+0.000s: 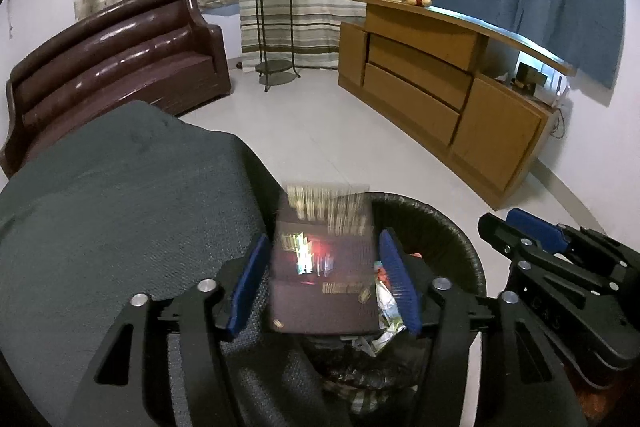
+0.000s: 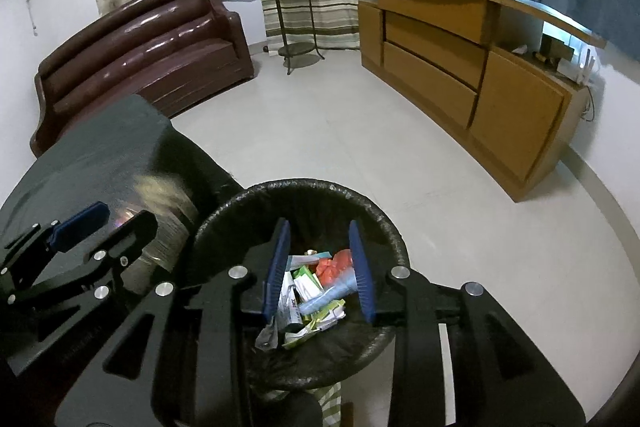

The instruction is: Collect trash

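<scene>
A dark maroon packet (image 1: 324,267) with shiny print is blurred between the blue pads of my left gripper (image 1: 322,283), which stands wide open over the near edge of the black-lined trash bin (image 1: 460,227). The packet looks loose, not pinched. My right gripper (image 2: 320,271) is open and empty directly above the bin (image 2: 304,195), which holds several wrappers and a pale blue tube (image 2: 328,295). In the right wrist view the left gripper (image 2: 100,223) shows at the left with the blurred packet (image 2: 168,211).
A grey fabric-covered seat (image 1: 120,207) lies left of the bin. A brown leather sofa (image 1: 112,67), a metal plant stand (image 1: 276,27) and a wooden cabinet (image 1: 440,79) stand around the white tiled floor (image 1: 320,131).
</scene>
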